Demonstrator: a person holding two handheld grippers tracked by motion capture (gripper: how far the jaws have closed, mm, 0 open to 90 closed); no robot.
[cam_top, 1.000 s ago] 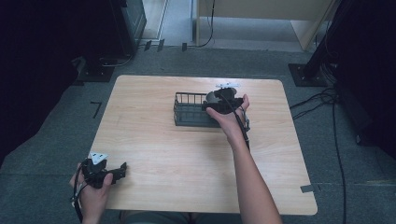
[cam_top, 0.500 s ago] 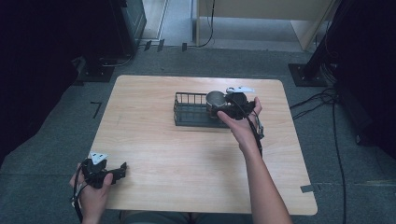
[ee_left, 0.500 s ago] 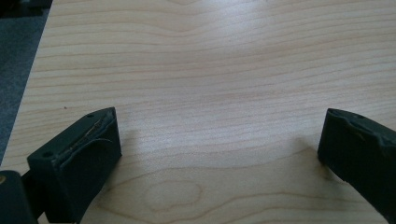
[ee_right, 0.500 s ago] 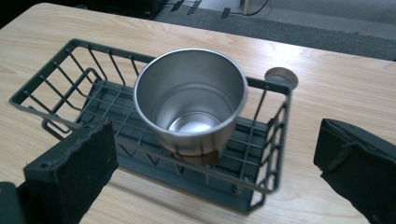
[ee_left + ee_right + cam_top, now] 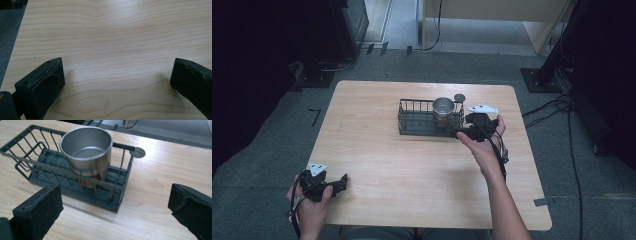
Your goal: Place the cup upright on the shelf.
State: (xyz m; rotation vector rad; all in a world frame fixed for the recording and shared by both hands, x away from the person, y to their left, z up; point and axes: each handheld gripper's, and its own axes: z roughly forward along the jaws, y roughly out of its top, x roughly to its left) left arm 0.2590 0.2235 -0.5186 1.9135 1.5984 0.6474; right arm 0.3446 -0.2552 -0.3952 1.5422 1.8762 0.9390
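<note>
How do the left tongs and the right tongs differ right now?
The left tongs rest at the table's near left corner over bare wood; the right tongs sit by the wire basket's right end. The right tongs face the steel cup; the left tongs face nothing. Both are open and empty.

A light wooden table (image 5: 412, 165) with round corners stands on a grey floor (image 5: 272, 150). A dark wire basket (image 5: 422, 122) sits on the table, near its far edge and a bit toward the right side
</note>
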